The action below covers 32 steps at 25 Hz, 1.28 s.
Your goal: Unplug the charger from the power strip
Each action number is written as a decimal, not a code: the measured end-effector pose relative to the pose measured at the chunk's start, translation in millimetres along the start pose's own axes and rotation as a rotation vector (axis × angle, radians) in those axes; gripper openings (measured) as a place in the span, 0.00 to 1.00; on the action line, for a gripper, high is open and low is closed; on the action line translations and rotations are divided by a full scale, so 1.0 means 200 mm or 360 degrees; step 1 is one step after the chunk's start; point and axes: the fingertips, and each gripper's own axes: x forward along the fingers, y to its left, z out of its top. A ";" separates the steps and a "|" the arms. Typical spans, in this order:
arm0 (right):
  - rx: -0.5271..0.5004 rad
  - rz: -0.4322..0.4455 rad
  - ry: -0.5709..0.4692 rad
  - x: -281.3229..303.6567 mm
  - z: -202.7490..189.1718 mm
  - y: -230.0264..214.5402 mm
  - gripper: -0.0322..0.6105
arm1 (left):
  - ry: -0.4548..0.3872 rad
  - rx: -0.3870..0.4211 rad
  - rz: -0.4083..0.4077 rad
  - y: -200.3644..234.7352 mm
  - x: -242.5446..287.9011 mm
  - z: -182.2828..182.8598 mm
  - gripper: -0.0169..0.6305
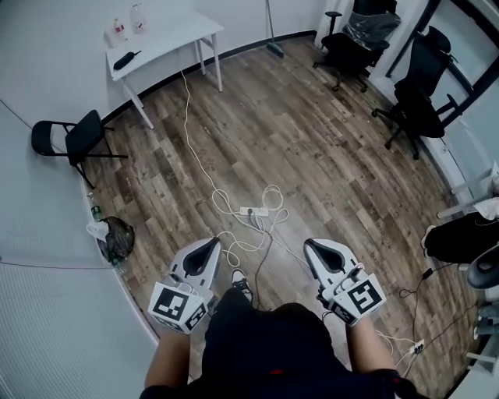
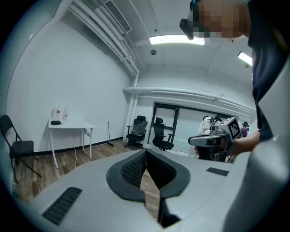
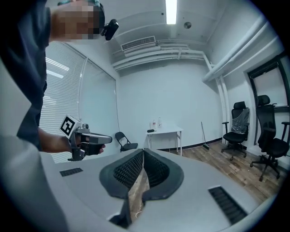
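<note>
1. The left gripper [image 1: 209, 245] and the right gripper [image 1: 317, 246] were held side by side in front of the person's body, well above the floor [image 1: 327, 156], and pointed forward.
2. Left gripper: in its own view the jaws were clenched, with the ribbed pads [image 2: 136, 166] meeting at the tip and nothing between them. Only floor showed through the slit lower down.
3. Right gripper: its jaws were likewise pressed together and empty, pad against pad in its own view.
4. The power strip [image 1: 254, 211] lay on the wooden floor ahead of both grippers. In the head view it sat between them and well apart from either.
5. Loops of white cable [image 1: 269, 195] lay tangled around the strip. One long run led away toward the white table [image 1: 168, 40] by the far wall.
6. The charger was too small to pick out on the strip from the head view, and neither gripper view showed the strip.
7. On the table stood two bottles [image 1: 128, 23] and a dark object [image 1: 125, 60].
8. A black folding chair [image 1: 74, 139] stood at the left wall, with a dark bag [image 1: 118, 238] on the floor nearer the person.
9. Black office chairs [image 1: 415, 97] stood at the upper right.
10. Each gripper view showed the other gripper out to the side.
</note>
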 end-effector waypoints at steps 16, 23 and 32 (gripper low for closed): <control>-0.0007 0.0071 0.0205 0.73 -0.33 -0.55 0.09 | 0.0105 -0.0123 0.0049 0.57 0.65 -0.27 0.06; -0.0050 0.0105 0.0358 0.99 -0.89 -0.97 0.09 | 0.0158 -0.0163 0.0157 0.77 1.04 -0.74 0.06; -0.0053 0.0159 0.0526 1.30 -1.96 -1.27 0.09 | 0.0348 -0.0218 0.0115 0.95 1.48 -1.76 0.06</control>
